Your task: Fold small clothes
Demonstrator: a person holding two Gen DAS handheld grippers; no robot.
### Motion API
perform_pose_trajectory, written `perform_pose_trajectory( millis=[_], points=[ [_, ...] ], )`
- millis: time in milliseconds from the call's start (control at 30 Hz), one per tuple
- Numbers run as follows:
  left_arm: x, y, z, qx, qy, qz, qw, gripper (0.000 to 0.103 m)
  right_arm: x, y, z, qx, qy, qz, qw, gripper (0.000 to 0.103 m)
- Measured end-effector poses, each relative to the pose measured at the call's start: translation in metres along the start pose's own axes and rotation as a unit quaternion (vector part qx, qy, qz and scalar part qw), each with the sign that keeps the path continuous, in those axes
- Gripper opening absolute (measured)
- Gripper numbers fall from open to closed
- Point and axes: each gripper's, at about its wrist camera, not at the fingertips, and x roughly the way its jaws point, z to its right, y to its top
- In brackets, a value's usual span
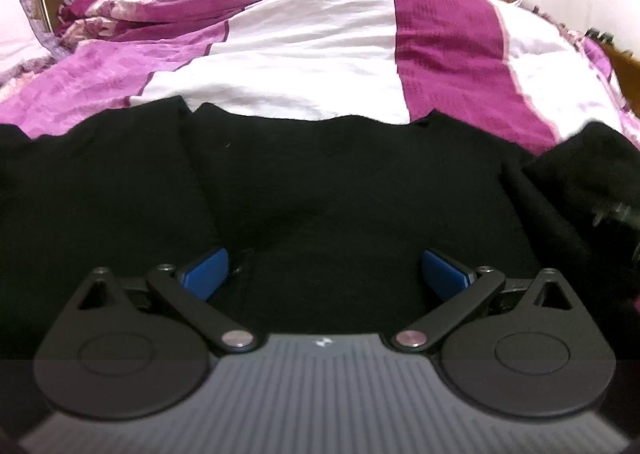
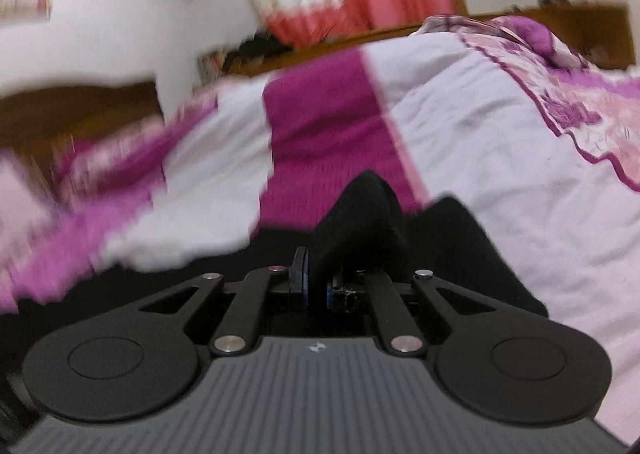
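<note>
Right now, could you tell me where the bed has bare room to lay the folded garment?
Beyond the black garment, the white panel and magenta stripe lie bare. The crumpled floral quilt crowds the far left.

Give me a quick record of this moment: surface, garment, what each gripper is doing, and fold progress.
surface: bed cover, white with magenta bands
garment: black garment, spread on the bed
left gripper: open, over the garment, gripping nothing
right gripper: shut on a raised fold of the black garment
fold progress: one part lifted, not yet laid over
</note>
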Motion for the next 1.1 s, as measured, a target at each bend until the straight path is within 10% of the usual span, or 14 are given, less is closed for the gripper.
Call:
perform_pose_trajectory(
  millis=[233, 400, 600, 833, 900, 1000, 1100],
  points=[
    [-0.002, 0.000, -0.010, -0.027, -0.011, 0.007, 0.9995, 0.103, 0.013, -0.022, -0.050, -0.191, -0.062, -0.027, 0.979, 0.009],
    [-0.004, 0.001, -0.011, -0.034, -0.010, 0.009, 0.9993, 0.103, -0.011, -0.036, -0.068, -0.277, -0.041, 0.033, 0.960, 0.058],
    [-0.022, -0.002, -0.032, -0.078, -0.034, 0.022, 0.9961, 0.102, -0.047, -0.044, -0.065, -0.308, 0.012, -0.003, 0.951, 0.062],
    [-0.043, 0.001, -0.065, -0.136, -0.150, -0.015, 0.9793, 0.102, -0.084, -0.065, -0.066, -0.210, -0.177, -0.114, 0.955, 0.078],
    [-0.045, 0.008, -0.069, -0.190, -0.199, -0.025, 0.9610, 0.102, -0.093, -0.068, -0.054, -0.117, -0.172, -0.130, 0.970, 0.080],
    [-0.028, 0.016, -0.070, -0.286, -0.326, -0.074, 0.8979, 0.102, -0.095, -0.076, -0.041, -0.098, -0.158, -0.121, 0.975, 0.089],
    [-0.006, 0.015, -0.056, -0.343, -0.353, -0.134, 0.8601, 0.103, -0.083, -0.072, -0.030, -0.067, -0.140, -0.129, 0.980, 0.095]
  ],
)
